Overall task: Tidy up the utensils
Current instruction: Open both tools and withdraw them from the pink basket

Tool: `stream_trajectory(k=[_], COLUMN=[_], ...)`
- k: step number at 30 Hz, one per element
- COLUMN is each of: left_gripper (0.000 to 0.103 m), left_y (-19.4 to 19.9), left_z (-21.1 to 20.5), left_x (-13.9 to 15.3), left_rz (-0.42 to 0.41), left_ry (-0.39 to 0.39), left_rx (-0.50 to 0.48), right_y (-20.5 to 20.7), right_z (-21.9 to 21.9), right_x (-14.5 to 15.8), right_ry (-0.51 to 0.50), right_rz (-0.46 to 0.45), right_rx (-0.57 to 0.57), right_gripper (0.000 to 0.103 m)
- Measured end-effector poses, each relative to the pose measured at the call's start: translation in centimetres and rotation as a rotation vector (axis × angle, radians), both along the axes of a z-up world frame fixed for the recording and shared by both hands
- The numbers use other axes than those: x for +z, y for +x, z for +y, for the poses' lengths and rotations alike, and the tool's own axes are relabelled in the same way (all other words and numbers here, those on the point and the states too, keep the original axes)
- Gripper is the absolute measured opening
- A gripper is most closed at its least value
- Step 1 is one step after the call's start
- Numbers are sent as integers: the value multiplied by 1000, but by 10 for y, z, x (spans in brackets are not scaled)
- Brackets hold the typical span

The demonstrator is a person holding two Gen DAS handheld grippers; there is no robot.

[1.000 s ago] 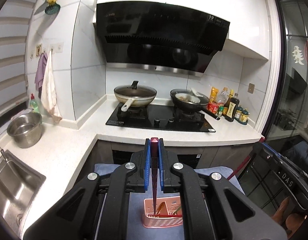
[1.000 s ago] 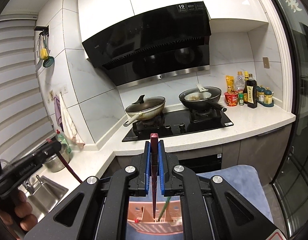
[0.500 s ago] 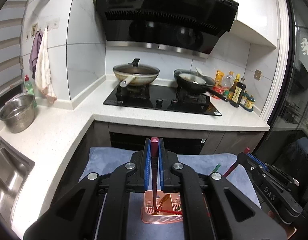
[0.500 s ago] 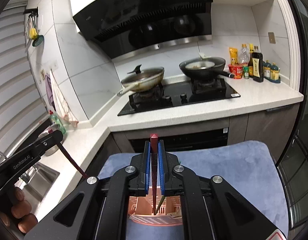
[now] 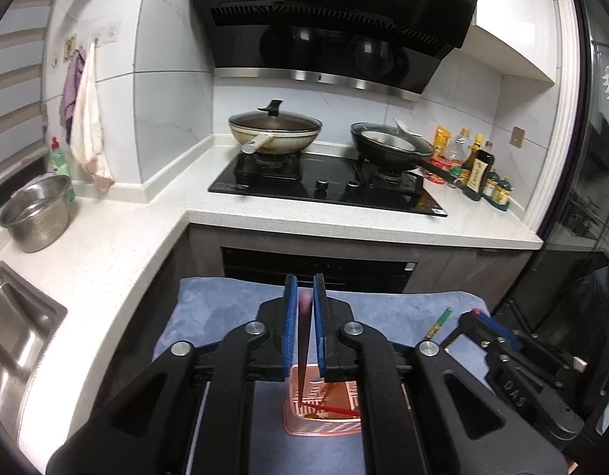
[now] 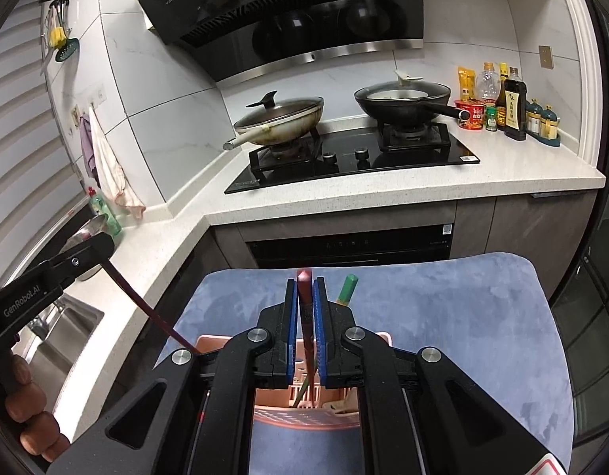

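Dark red chopsticks (image 5: 304, 340) (image 6: 306, 316) hung over the pink slotted plastic basket (image 5: 324, 421) (image 6: 304, 411): the left tool (image 5: 303, 301) had parted and looked to be freeing its own, the right tool (image 6: 304, 304) was clamped on its own, which next needed lowering inside.

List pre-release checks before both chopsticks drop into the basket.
1. Right gripper holds right chopstick: ok, pinched between the fingers.
2. Left gripper holds left chopstick: cannot tell, slim gaps show beside it.
3. Left chopstick tip over pink basket: ok.
4. Right chopstick tip inside basket: ok.
5. Basket upright on blue mat: ok.
6. Clearance from green chopstick already in basket: cannot tell.
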State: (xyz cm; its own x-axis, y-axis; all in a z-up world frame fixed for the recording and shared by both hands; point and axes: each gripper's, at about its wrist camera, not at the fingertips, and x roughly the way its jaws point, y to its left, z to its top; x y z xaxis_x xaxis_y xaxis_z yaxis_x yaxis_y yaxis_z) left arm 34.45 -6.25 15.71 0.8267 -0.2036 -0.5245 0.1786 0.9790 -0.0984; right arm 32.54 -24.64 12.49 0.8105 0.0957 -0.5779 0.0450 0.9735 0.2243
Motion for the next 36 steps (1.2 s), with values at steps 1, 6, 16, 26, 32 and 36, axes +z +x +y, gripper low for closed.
stream_trajectory(k=[1, 6, 16, 26, 32, 36], left_gripper=[15, 48, 57, 58, 59, 59], left_y=[0, -9, -34, -87, -129, -158], left_z=[0, 1, 3, 5, 11, 14], left_x=[0, 3, 17, 12, -6, -33], left_rz=[2, -24, -44, -31, -10, 29], left_ry=[6, 21, 32, 49, 52, 73], left_rx=[1, 25, 24, 6, -10, -29], right_y=[-1, -8, -43, -110, -166, -198], right_z=[0, 1, 8, 10, 19, 21], right_x=[1, 7, 41, 40, 15, -11], right_ry=[-2, -4, -27, -28, -73, -74], right_rz=[0, -13, -89, -79, -28, 31], right_rx=[-1, -7, 7, 20, 37, 46], right_gripper=[14, 21, 33, 38, 38, 38])
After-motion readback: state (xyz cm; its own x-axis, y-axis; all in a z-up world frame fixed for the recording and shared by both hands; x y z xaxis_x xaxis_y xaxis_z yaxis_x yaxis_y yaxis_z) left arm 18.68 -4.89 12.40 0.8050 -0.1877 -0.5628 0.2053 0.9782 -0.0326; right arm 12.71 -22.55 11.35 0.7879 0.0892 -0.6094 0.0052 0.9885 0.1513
